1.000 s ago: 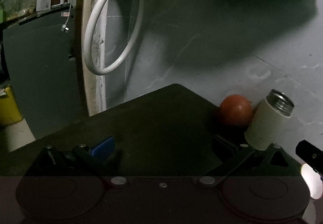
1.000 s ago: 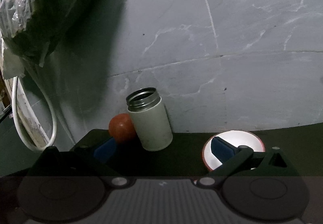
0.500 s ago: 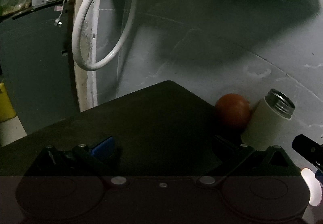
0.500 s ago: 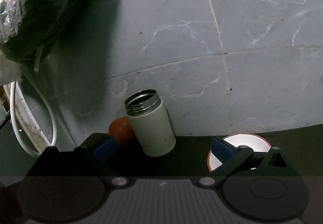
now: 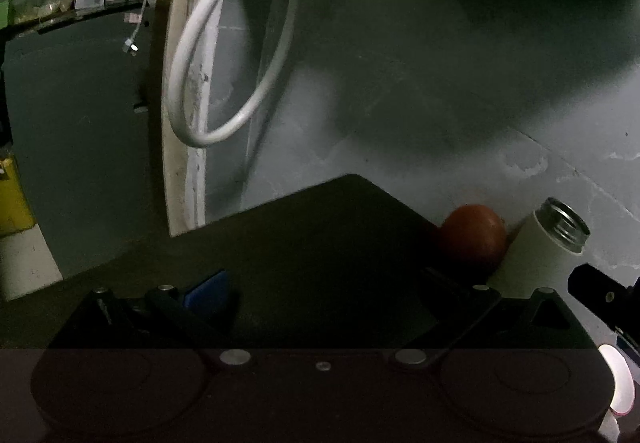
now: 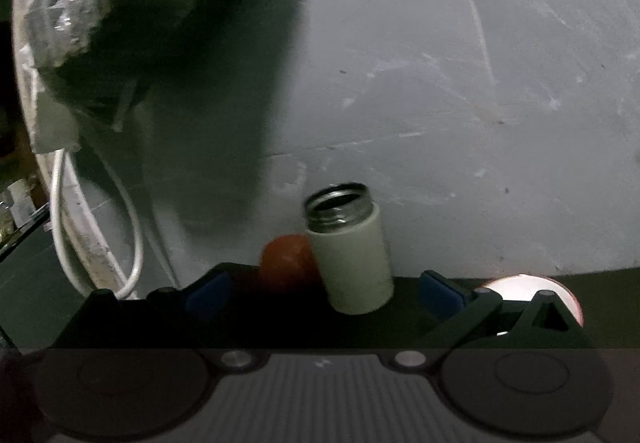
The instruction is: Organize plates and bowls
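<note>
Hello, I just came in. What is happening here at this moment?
A person holds two grippers over a dark table; both are open and hold nothing. The right gripper faces an open white flask with a red fruit beside it, and a white red-rimmed plate lies behind its right finger. The left gripper hovers over bare table.

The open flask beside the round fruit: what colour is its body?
Pale off-white flask with a bare metal neck, clearest in the right wrist view.
</note>
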